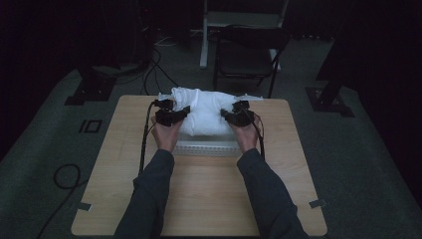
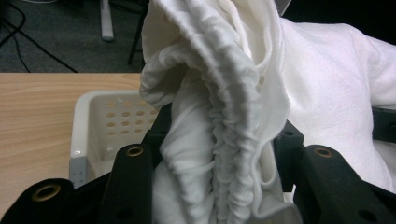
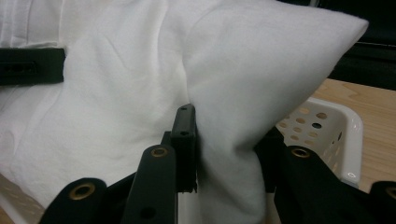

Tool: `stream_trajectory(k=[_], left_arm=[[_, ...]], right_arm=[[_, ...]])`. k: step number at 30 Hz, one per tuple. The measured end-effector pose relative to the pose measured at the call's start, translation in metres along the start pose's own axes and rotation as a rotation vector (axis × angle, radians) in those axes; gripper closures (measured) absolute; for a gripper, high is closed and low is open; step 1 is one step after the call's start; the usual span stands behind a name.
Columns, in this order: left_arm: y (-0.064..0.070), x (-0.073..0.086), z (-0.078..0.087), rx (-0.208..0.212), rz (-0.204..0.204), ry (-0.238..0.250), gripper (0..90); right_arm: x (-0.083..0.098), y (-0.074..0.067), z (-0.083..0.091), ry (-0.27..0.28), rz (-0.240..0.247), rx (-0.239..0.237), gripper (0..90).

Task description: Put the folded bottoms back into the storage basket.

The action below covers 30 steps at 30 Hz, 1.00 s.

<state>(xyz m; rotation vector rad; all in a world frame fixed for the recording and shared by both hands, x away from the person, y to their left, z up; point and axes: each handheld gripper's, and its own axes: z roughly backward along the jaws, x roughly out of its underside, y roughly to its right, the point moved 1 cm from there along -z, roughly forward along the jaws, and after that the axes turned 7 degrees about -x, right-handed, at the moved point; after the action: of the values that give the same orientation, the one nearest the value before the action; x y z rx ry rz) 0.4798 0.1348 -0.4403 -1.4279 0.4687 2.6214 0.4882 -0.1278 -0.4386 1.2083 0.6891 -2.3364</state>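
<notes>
high: above, facing forward-down | claw views: close, sharing cloth [image 2: 224, 116]

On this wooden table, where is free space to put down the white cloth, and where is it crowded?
The light wooden table is bare in front of the white perforated plastic basket, between the forearms, and in strips along its left and right edges. The far middle is crowded: the white cloth bundle fills the basket, with the left gripper and right gripper clamped on it.
</notes>
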Motion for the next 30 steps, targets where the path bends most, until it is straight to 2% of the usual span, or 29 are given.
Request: stream_trajectory(k=[21, 30], left_arm=[[0.002, 0.004, -0.009, -0.021, 0.001, -0.023, 55.4], [0.002, 0.008, -0.016, -0.046, -0.018, -0.041, 55.3]], right_arm=[[0.004, 0.004, -0.008, -0.023, -0.016, 0.019, 69.1], [0.007, 0.005, -0.013, -0.040, -0.022, 0.029, 69.1]])
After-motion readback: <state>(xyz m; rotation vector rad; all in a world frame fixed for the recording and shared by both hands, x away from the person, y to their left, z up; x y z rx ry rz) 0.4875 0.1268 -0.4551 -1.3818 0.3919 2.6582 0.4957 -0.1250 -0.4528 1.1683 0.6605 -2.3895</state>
